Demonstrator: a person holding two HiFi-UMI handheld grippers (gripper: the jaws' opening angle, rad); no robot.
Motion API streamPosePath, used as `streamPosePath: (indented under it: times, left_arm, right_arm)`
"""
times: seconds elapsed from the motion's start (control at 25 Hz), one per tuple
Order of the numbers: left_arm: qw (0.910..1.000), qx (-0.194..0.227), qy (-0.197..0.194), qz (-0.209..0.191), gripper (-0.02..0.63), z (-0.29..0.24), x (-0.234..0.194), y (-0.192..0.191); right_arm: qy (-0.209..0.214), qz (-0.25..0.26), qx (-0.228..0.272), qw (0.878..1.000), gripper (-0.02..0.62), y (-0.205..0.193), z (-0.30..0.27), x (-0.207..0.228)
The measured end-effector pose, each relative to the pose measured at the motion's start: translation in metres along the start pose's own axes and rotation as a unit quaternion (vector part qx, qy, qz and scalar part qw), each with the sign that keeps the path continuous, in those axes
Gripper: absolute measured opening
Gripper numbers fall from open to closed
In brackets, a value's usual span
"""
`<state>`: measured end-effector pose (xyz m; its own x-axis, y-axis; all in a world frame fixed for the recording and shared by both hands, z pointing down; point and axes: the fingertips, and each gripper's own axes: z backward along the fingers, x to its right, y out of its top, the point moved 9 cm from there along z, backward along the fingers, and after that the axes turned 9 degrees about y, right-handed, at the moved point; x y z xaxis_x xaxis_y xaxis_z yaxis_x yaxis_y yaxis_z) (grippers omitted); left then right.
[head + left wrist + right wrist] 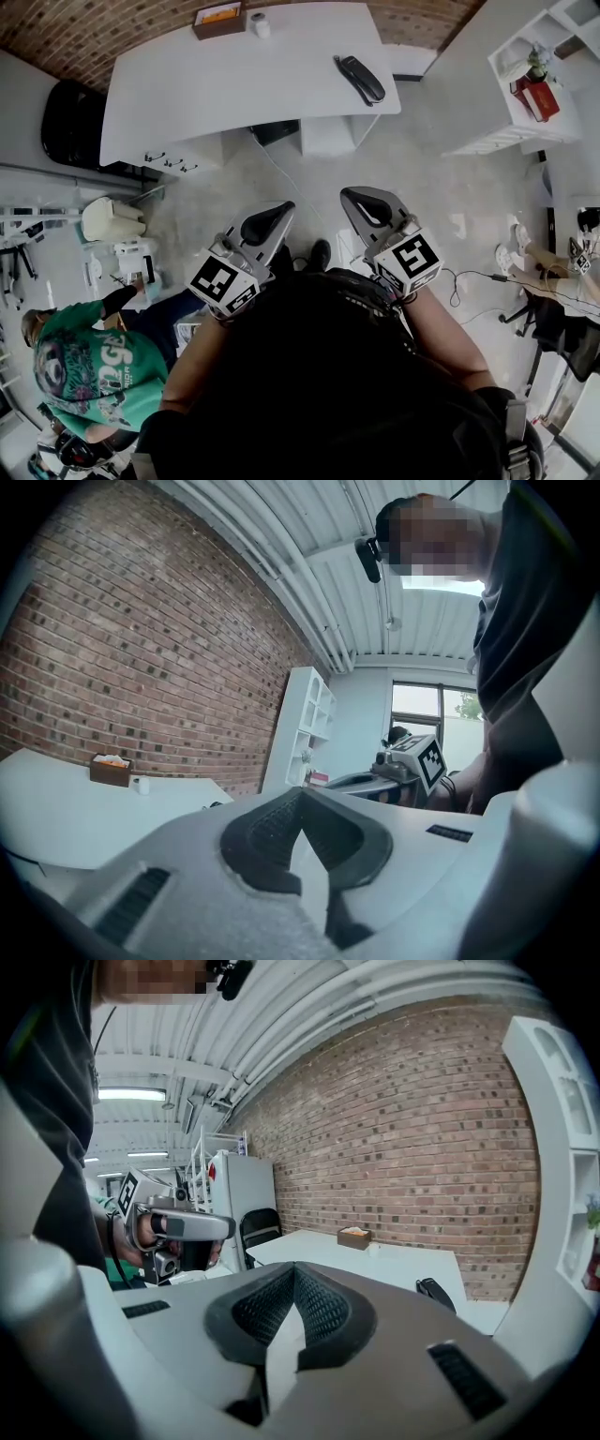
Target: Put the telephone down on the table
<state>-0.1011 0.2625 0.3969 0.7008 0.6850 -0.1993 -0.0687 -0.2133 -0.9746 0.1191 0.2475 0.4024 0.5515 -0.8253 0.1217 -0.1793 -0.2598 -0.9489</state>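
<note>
The telephone [359, 78] is lying on the white surface [234, 84], near its right edge, well apart from both grippers. A brown box [218, 19] and a small white cup [260, 24] are sitting at the far edge. A person in a green shirt [94, 375] is crouching at the left. The left gripper [284, 207] and right gripper [348, 195] are hovering over the floor [441, 187], both closed and holding nothing.

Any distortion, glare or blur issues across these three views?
Head view: heavy fisheye, the table edges bow, the light is even, the telephone is sharp. Left gripper view: the window is washed out, the corners are dark, the left gripper is soft up close. Right gripper view: the brick wall curves, the ceiling lamp glares, the edges are vignetted.
</note>
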Motion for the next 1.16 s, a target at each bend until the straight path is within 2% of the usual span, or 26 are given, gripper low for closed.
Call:
streamPosePath:
  times: [0.52,1.16]
  left_arm:
    - [1.0,0.001,0.002,-0.001,0.008,-0.01,-0.001,0.005]
    - [1.0,-0.001,0.002,0.001,0.008,-0.023,0.02,0.0]
  right_arm:
    - [0.006,0.0,0.012,1.0,0.015,0.009,-0.002,0.006]
    - [0.006,0.006,0.016,1.0,0.015,0.002,0.019,0.015]
